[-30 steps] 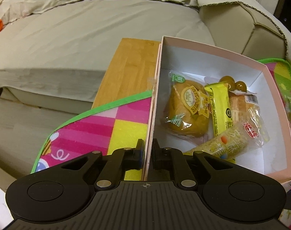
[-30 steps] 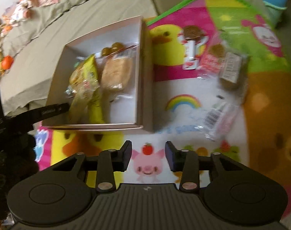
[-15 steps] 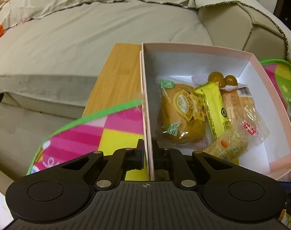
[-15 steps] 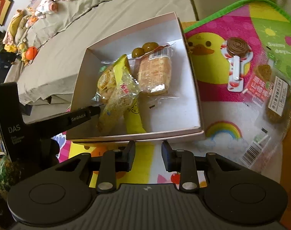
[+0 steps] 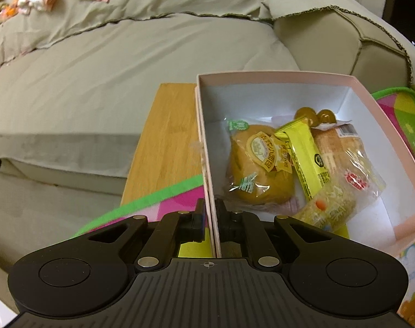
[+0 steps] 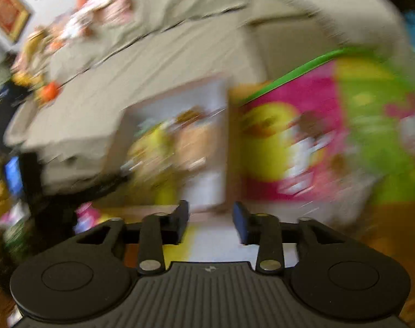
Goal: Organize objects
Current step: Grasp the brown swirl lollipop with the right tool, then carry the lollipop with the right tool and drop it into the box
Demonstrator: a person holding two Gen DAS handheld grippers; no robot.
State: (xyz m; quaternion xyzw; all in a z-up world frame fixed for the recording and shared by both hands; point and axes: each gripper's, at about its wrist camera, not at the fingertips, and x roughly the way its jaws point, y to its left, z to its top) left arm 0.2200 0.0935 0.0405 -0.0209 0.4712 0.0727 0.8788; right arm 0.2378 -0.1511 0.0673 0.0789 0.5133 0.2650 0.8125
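Between hand-held gripper (image 5: 210, 220) fingers: box (image 5: 204, 136) wall.

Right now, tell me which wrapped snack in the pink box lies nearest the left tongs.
The round golden bun in clear wrap, at the box's near-left corner beside the clamped wall; the yellow bar and other packets lie farther right.

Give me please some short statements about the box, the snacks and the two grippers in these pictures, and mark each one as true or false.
1. The left gripper is shut on the wall of the pink box. True.
2. The pink box is empty. False: it holds several wrapped snacks, among them a round bun and a yellow bar.
3. The right gripper holds a snack. False: its jaws are open with nothing between them.
4. The right wrist view is strongly blurred. True.
5. The box stands on the sofa. False: it rests partly on a wooden board and a colourful mat.
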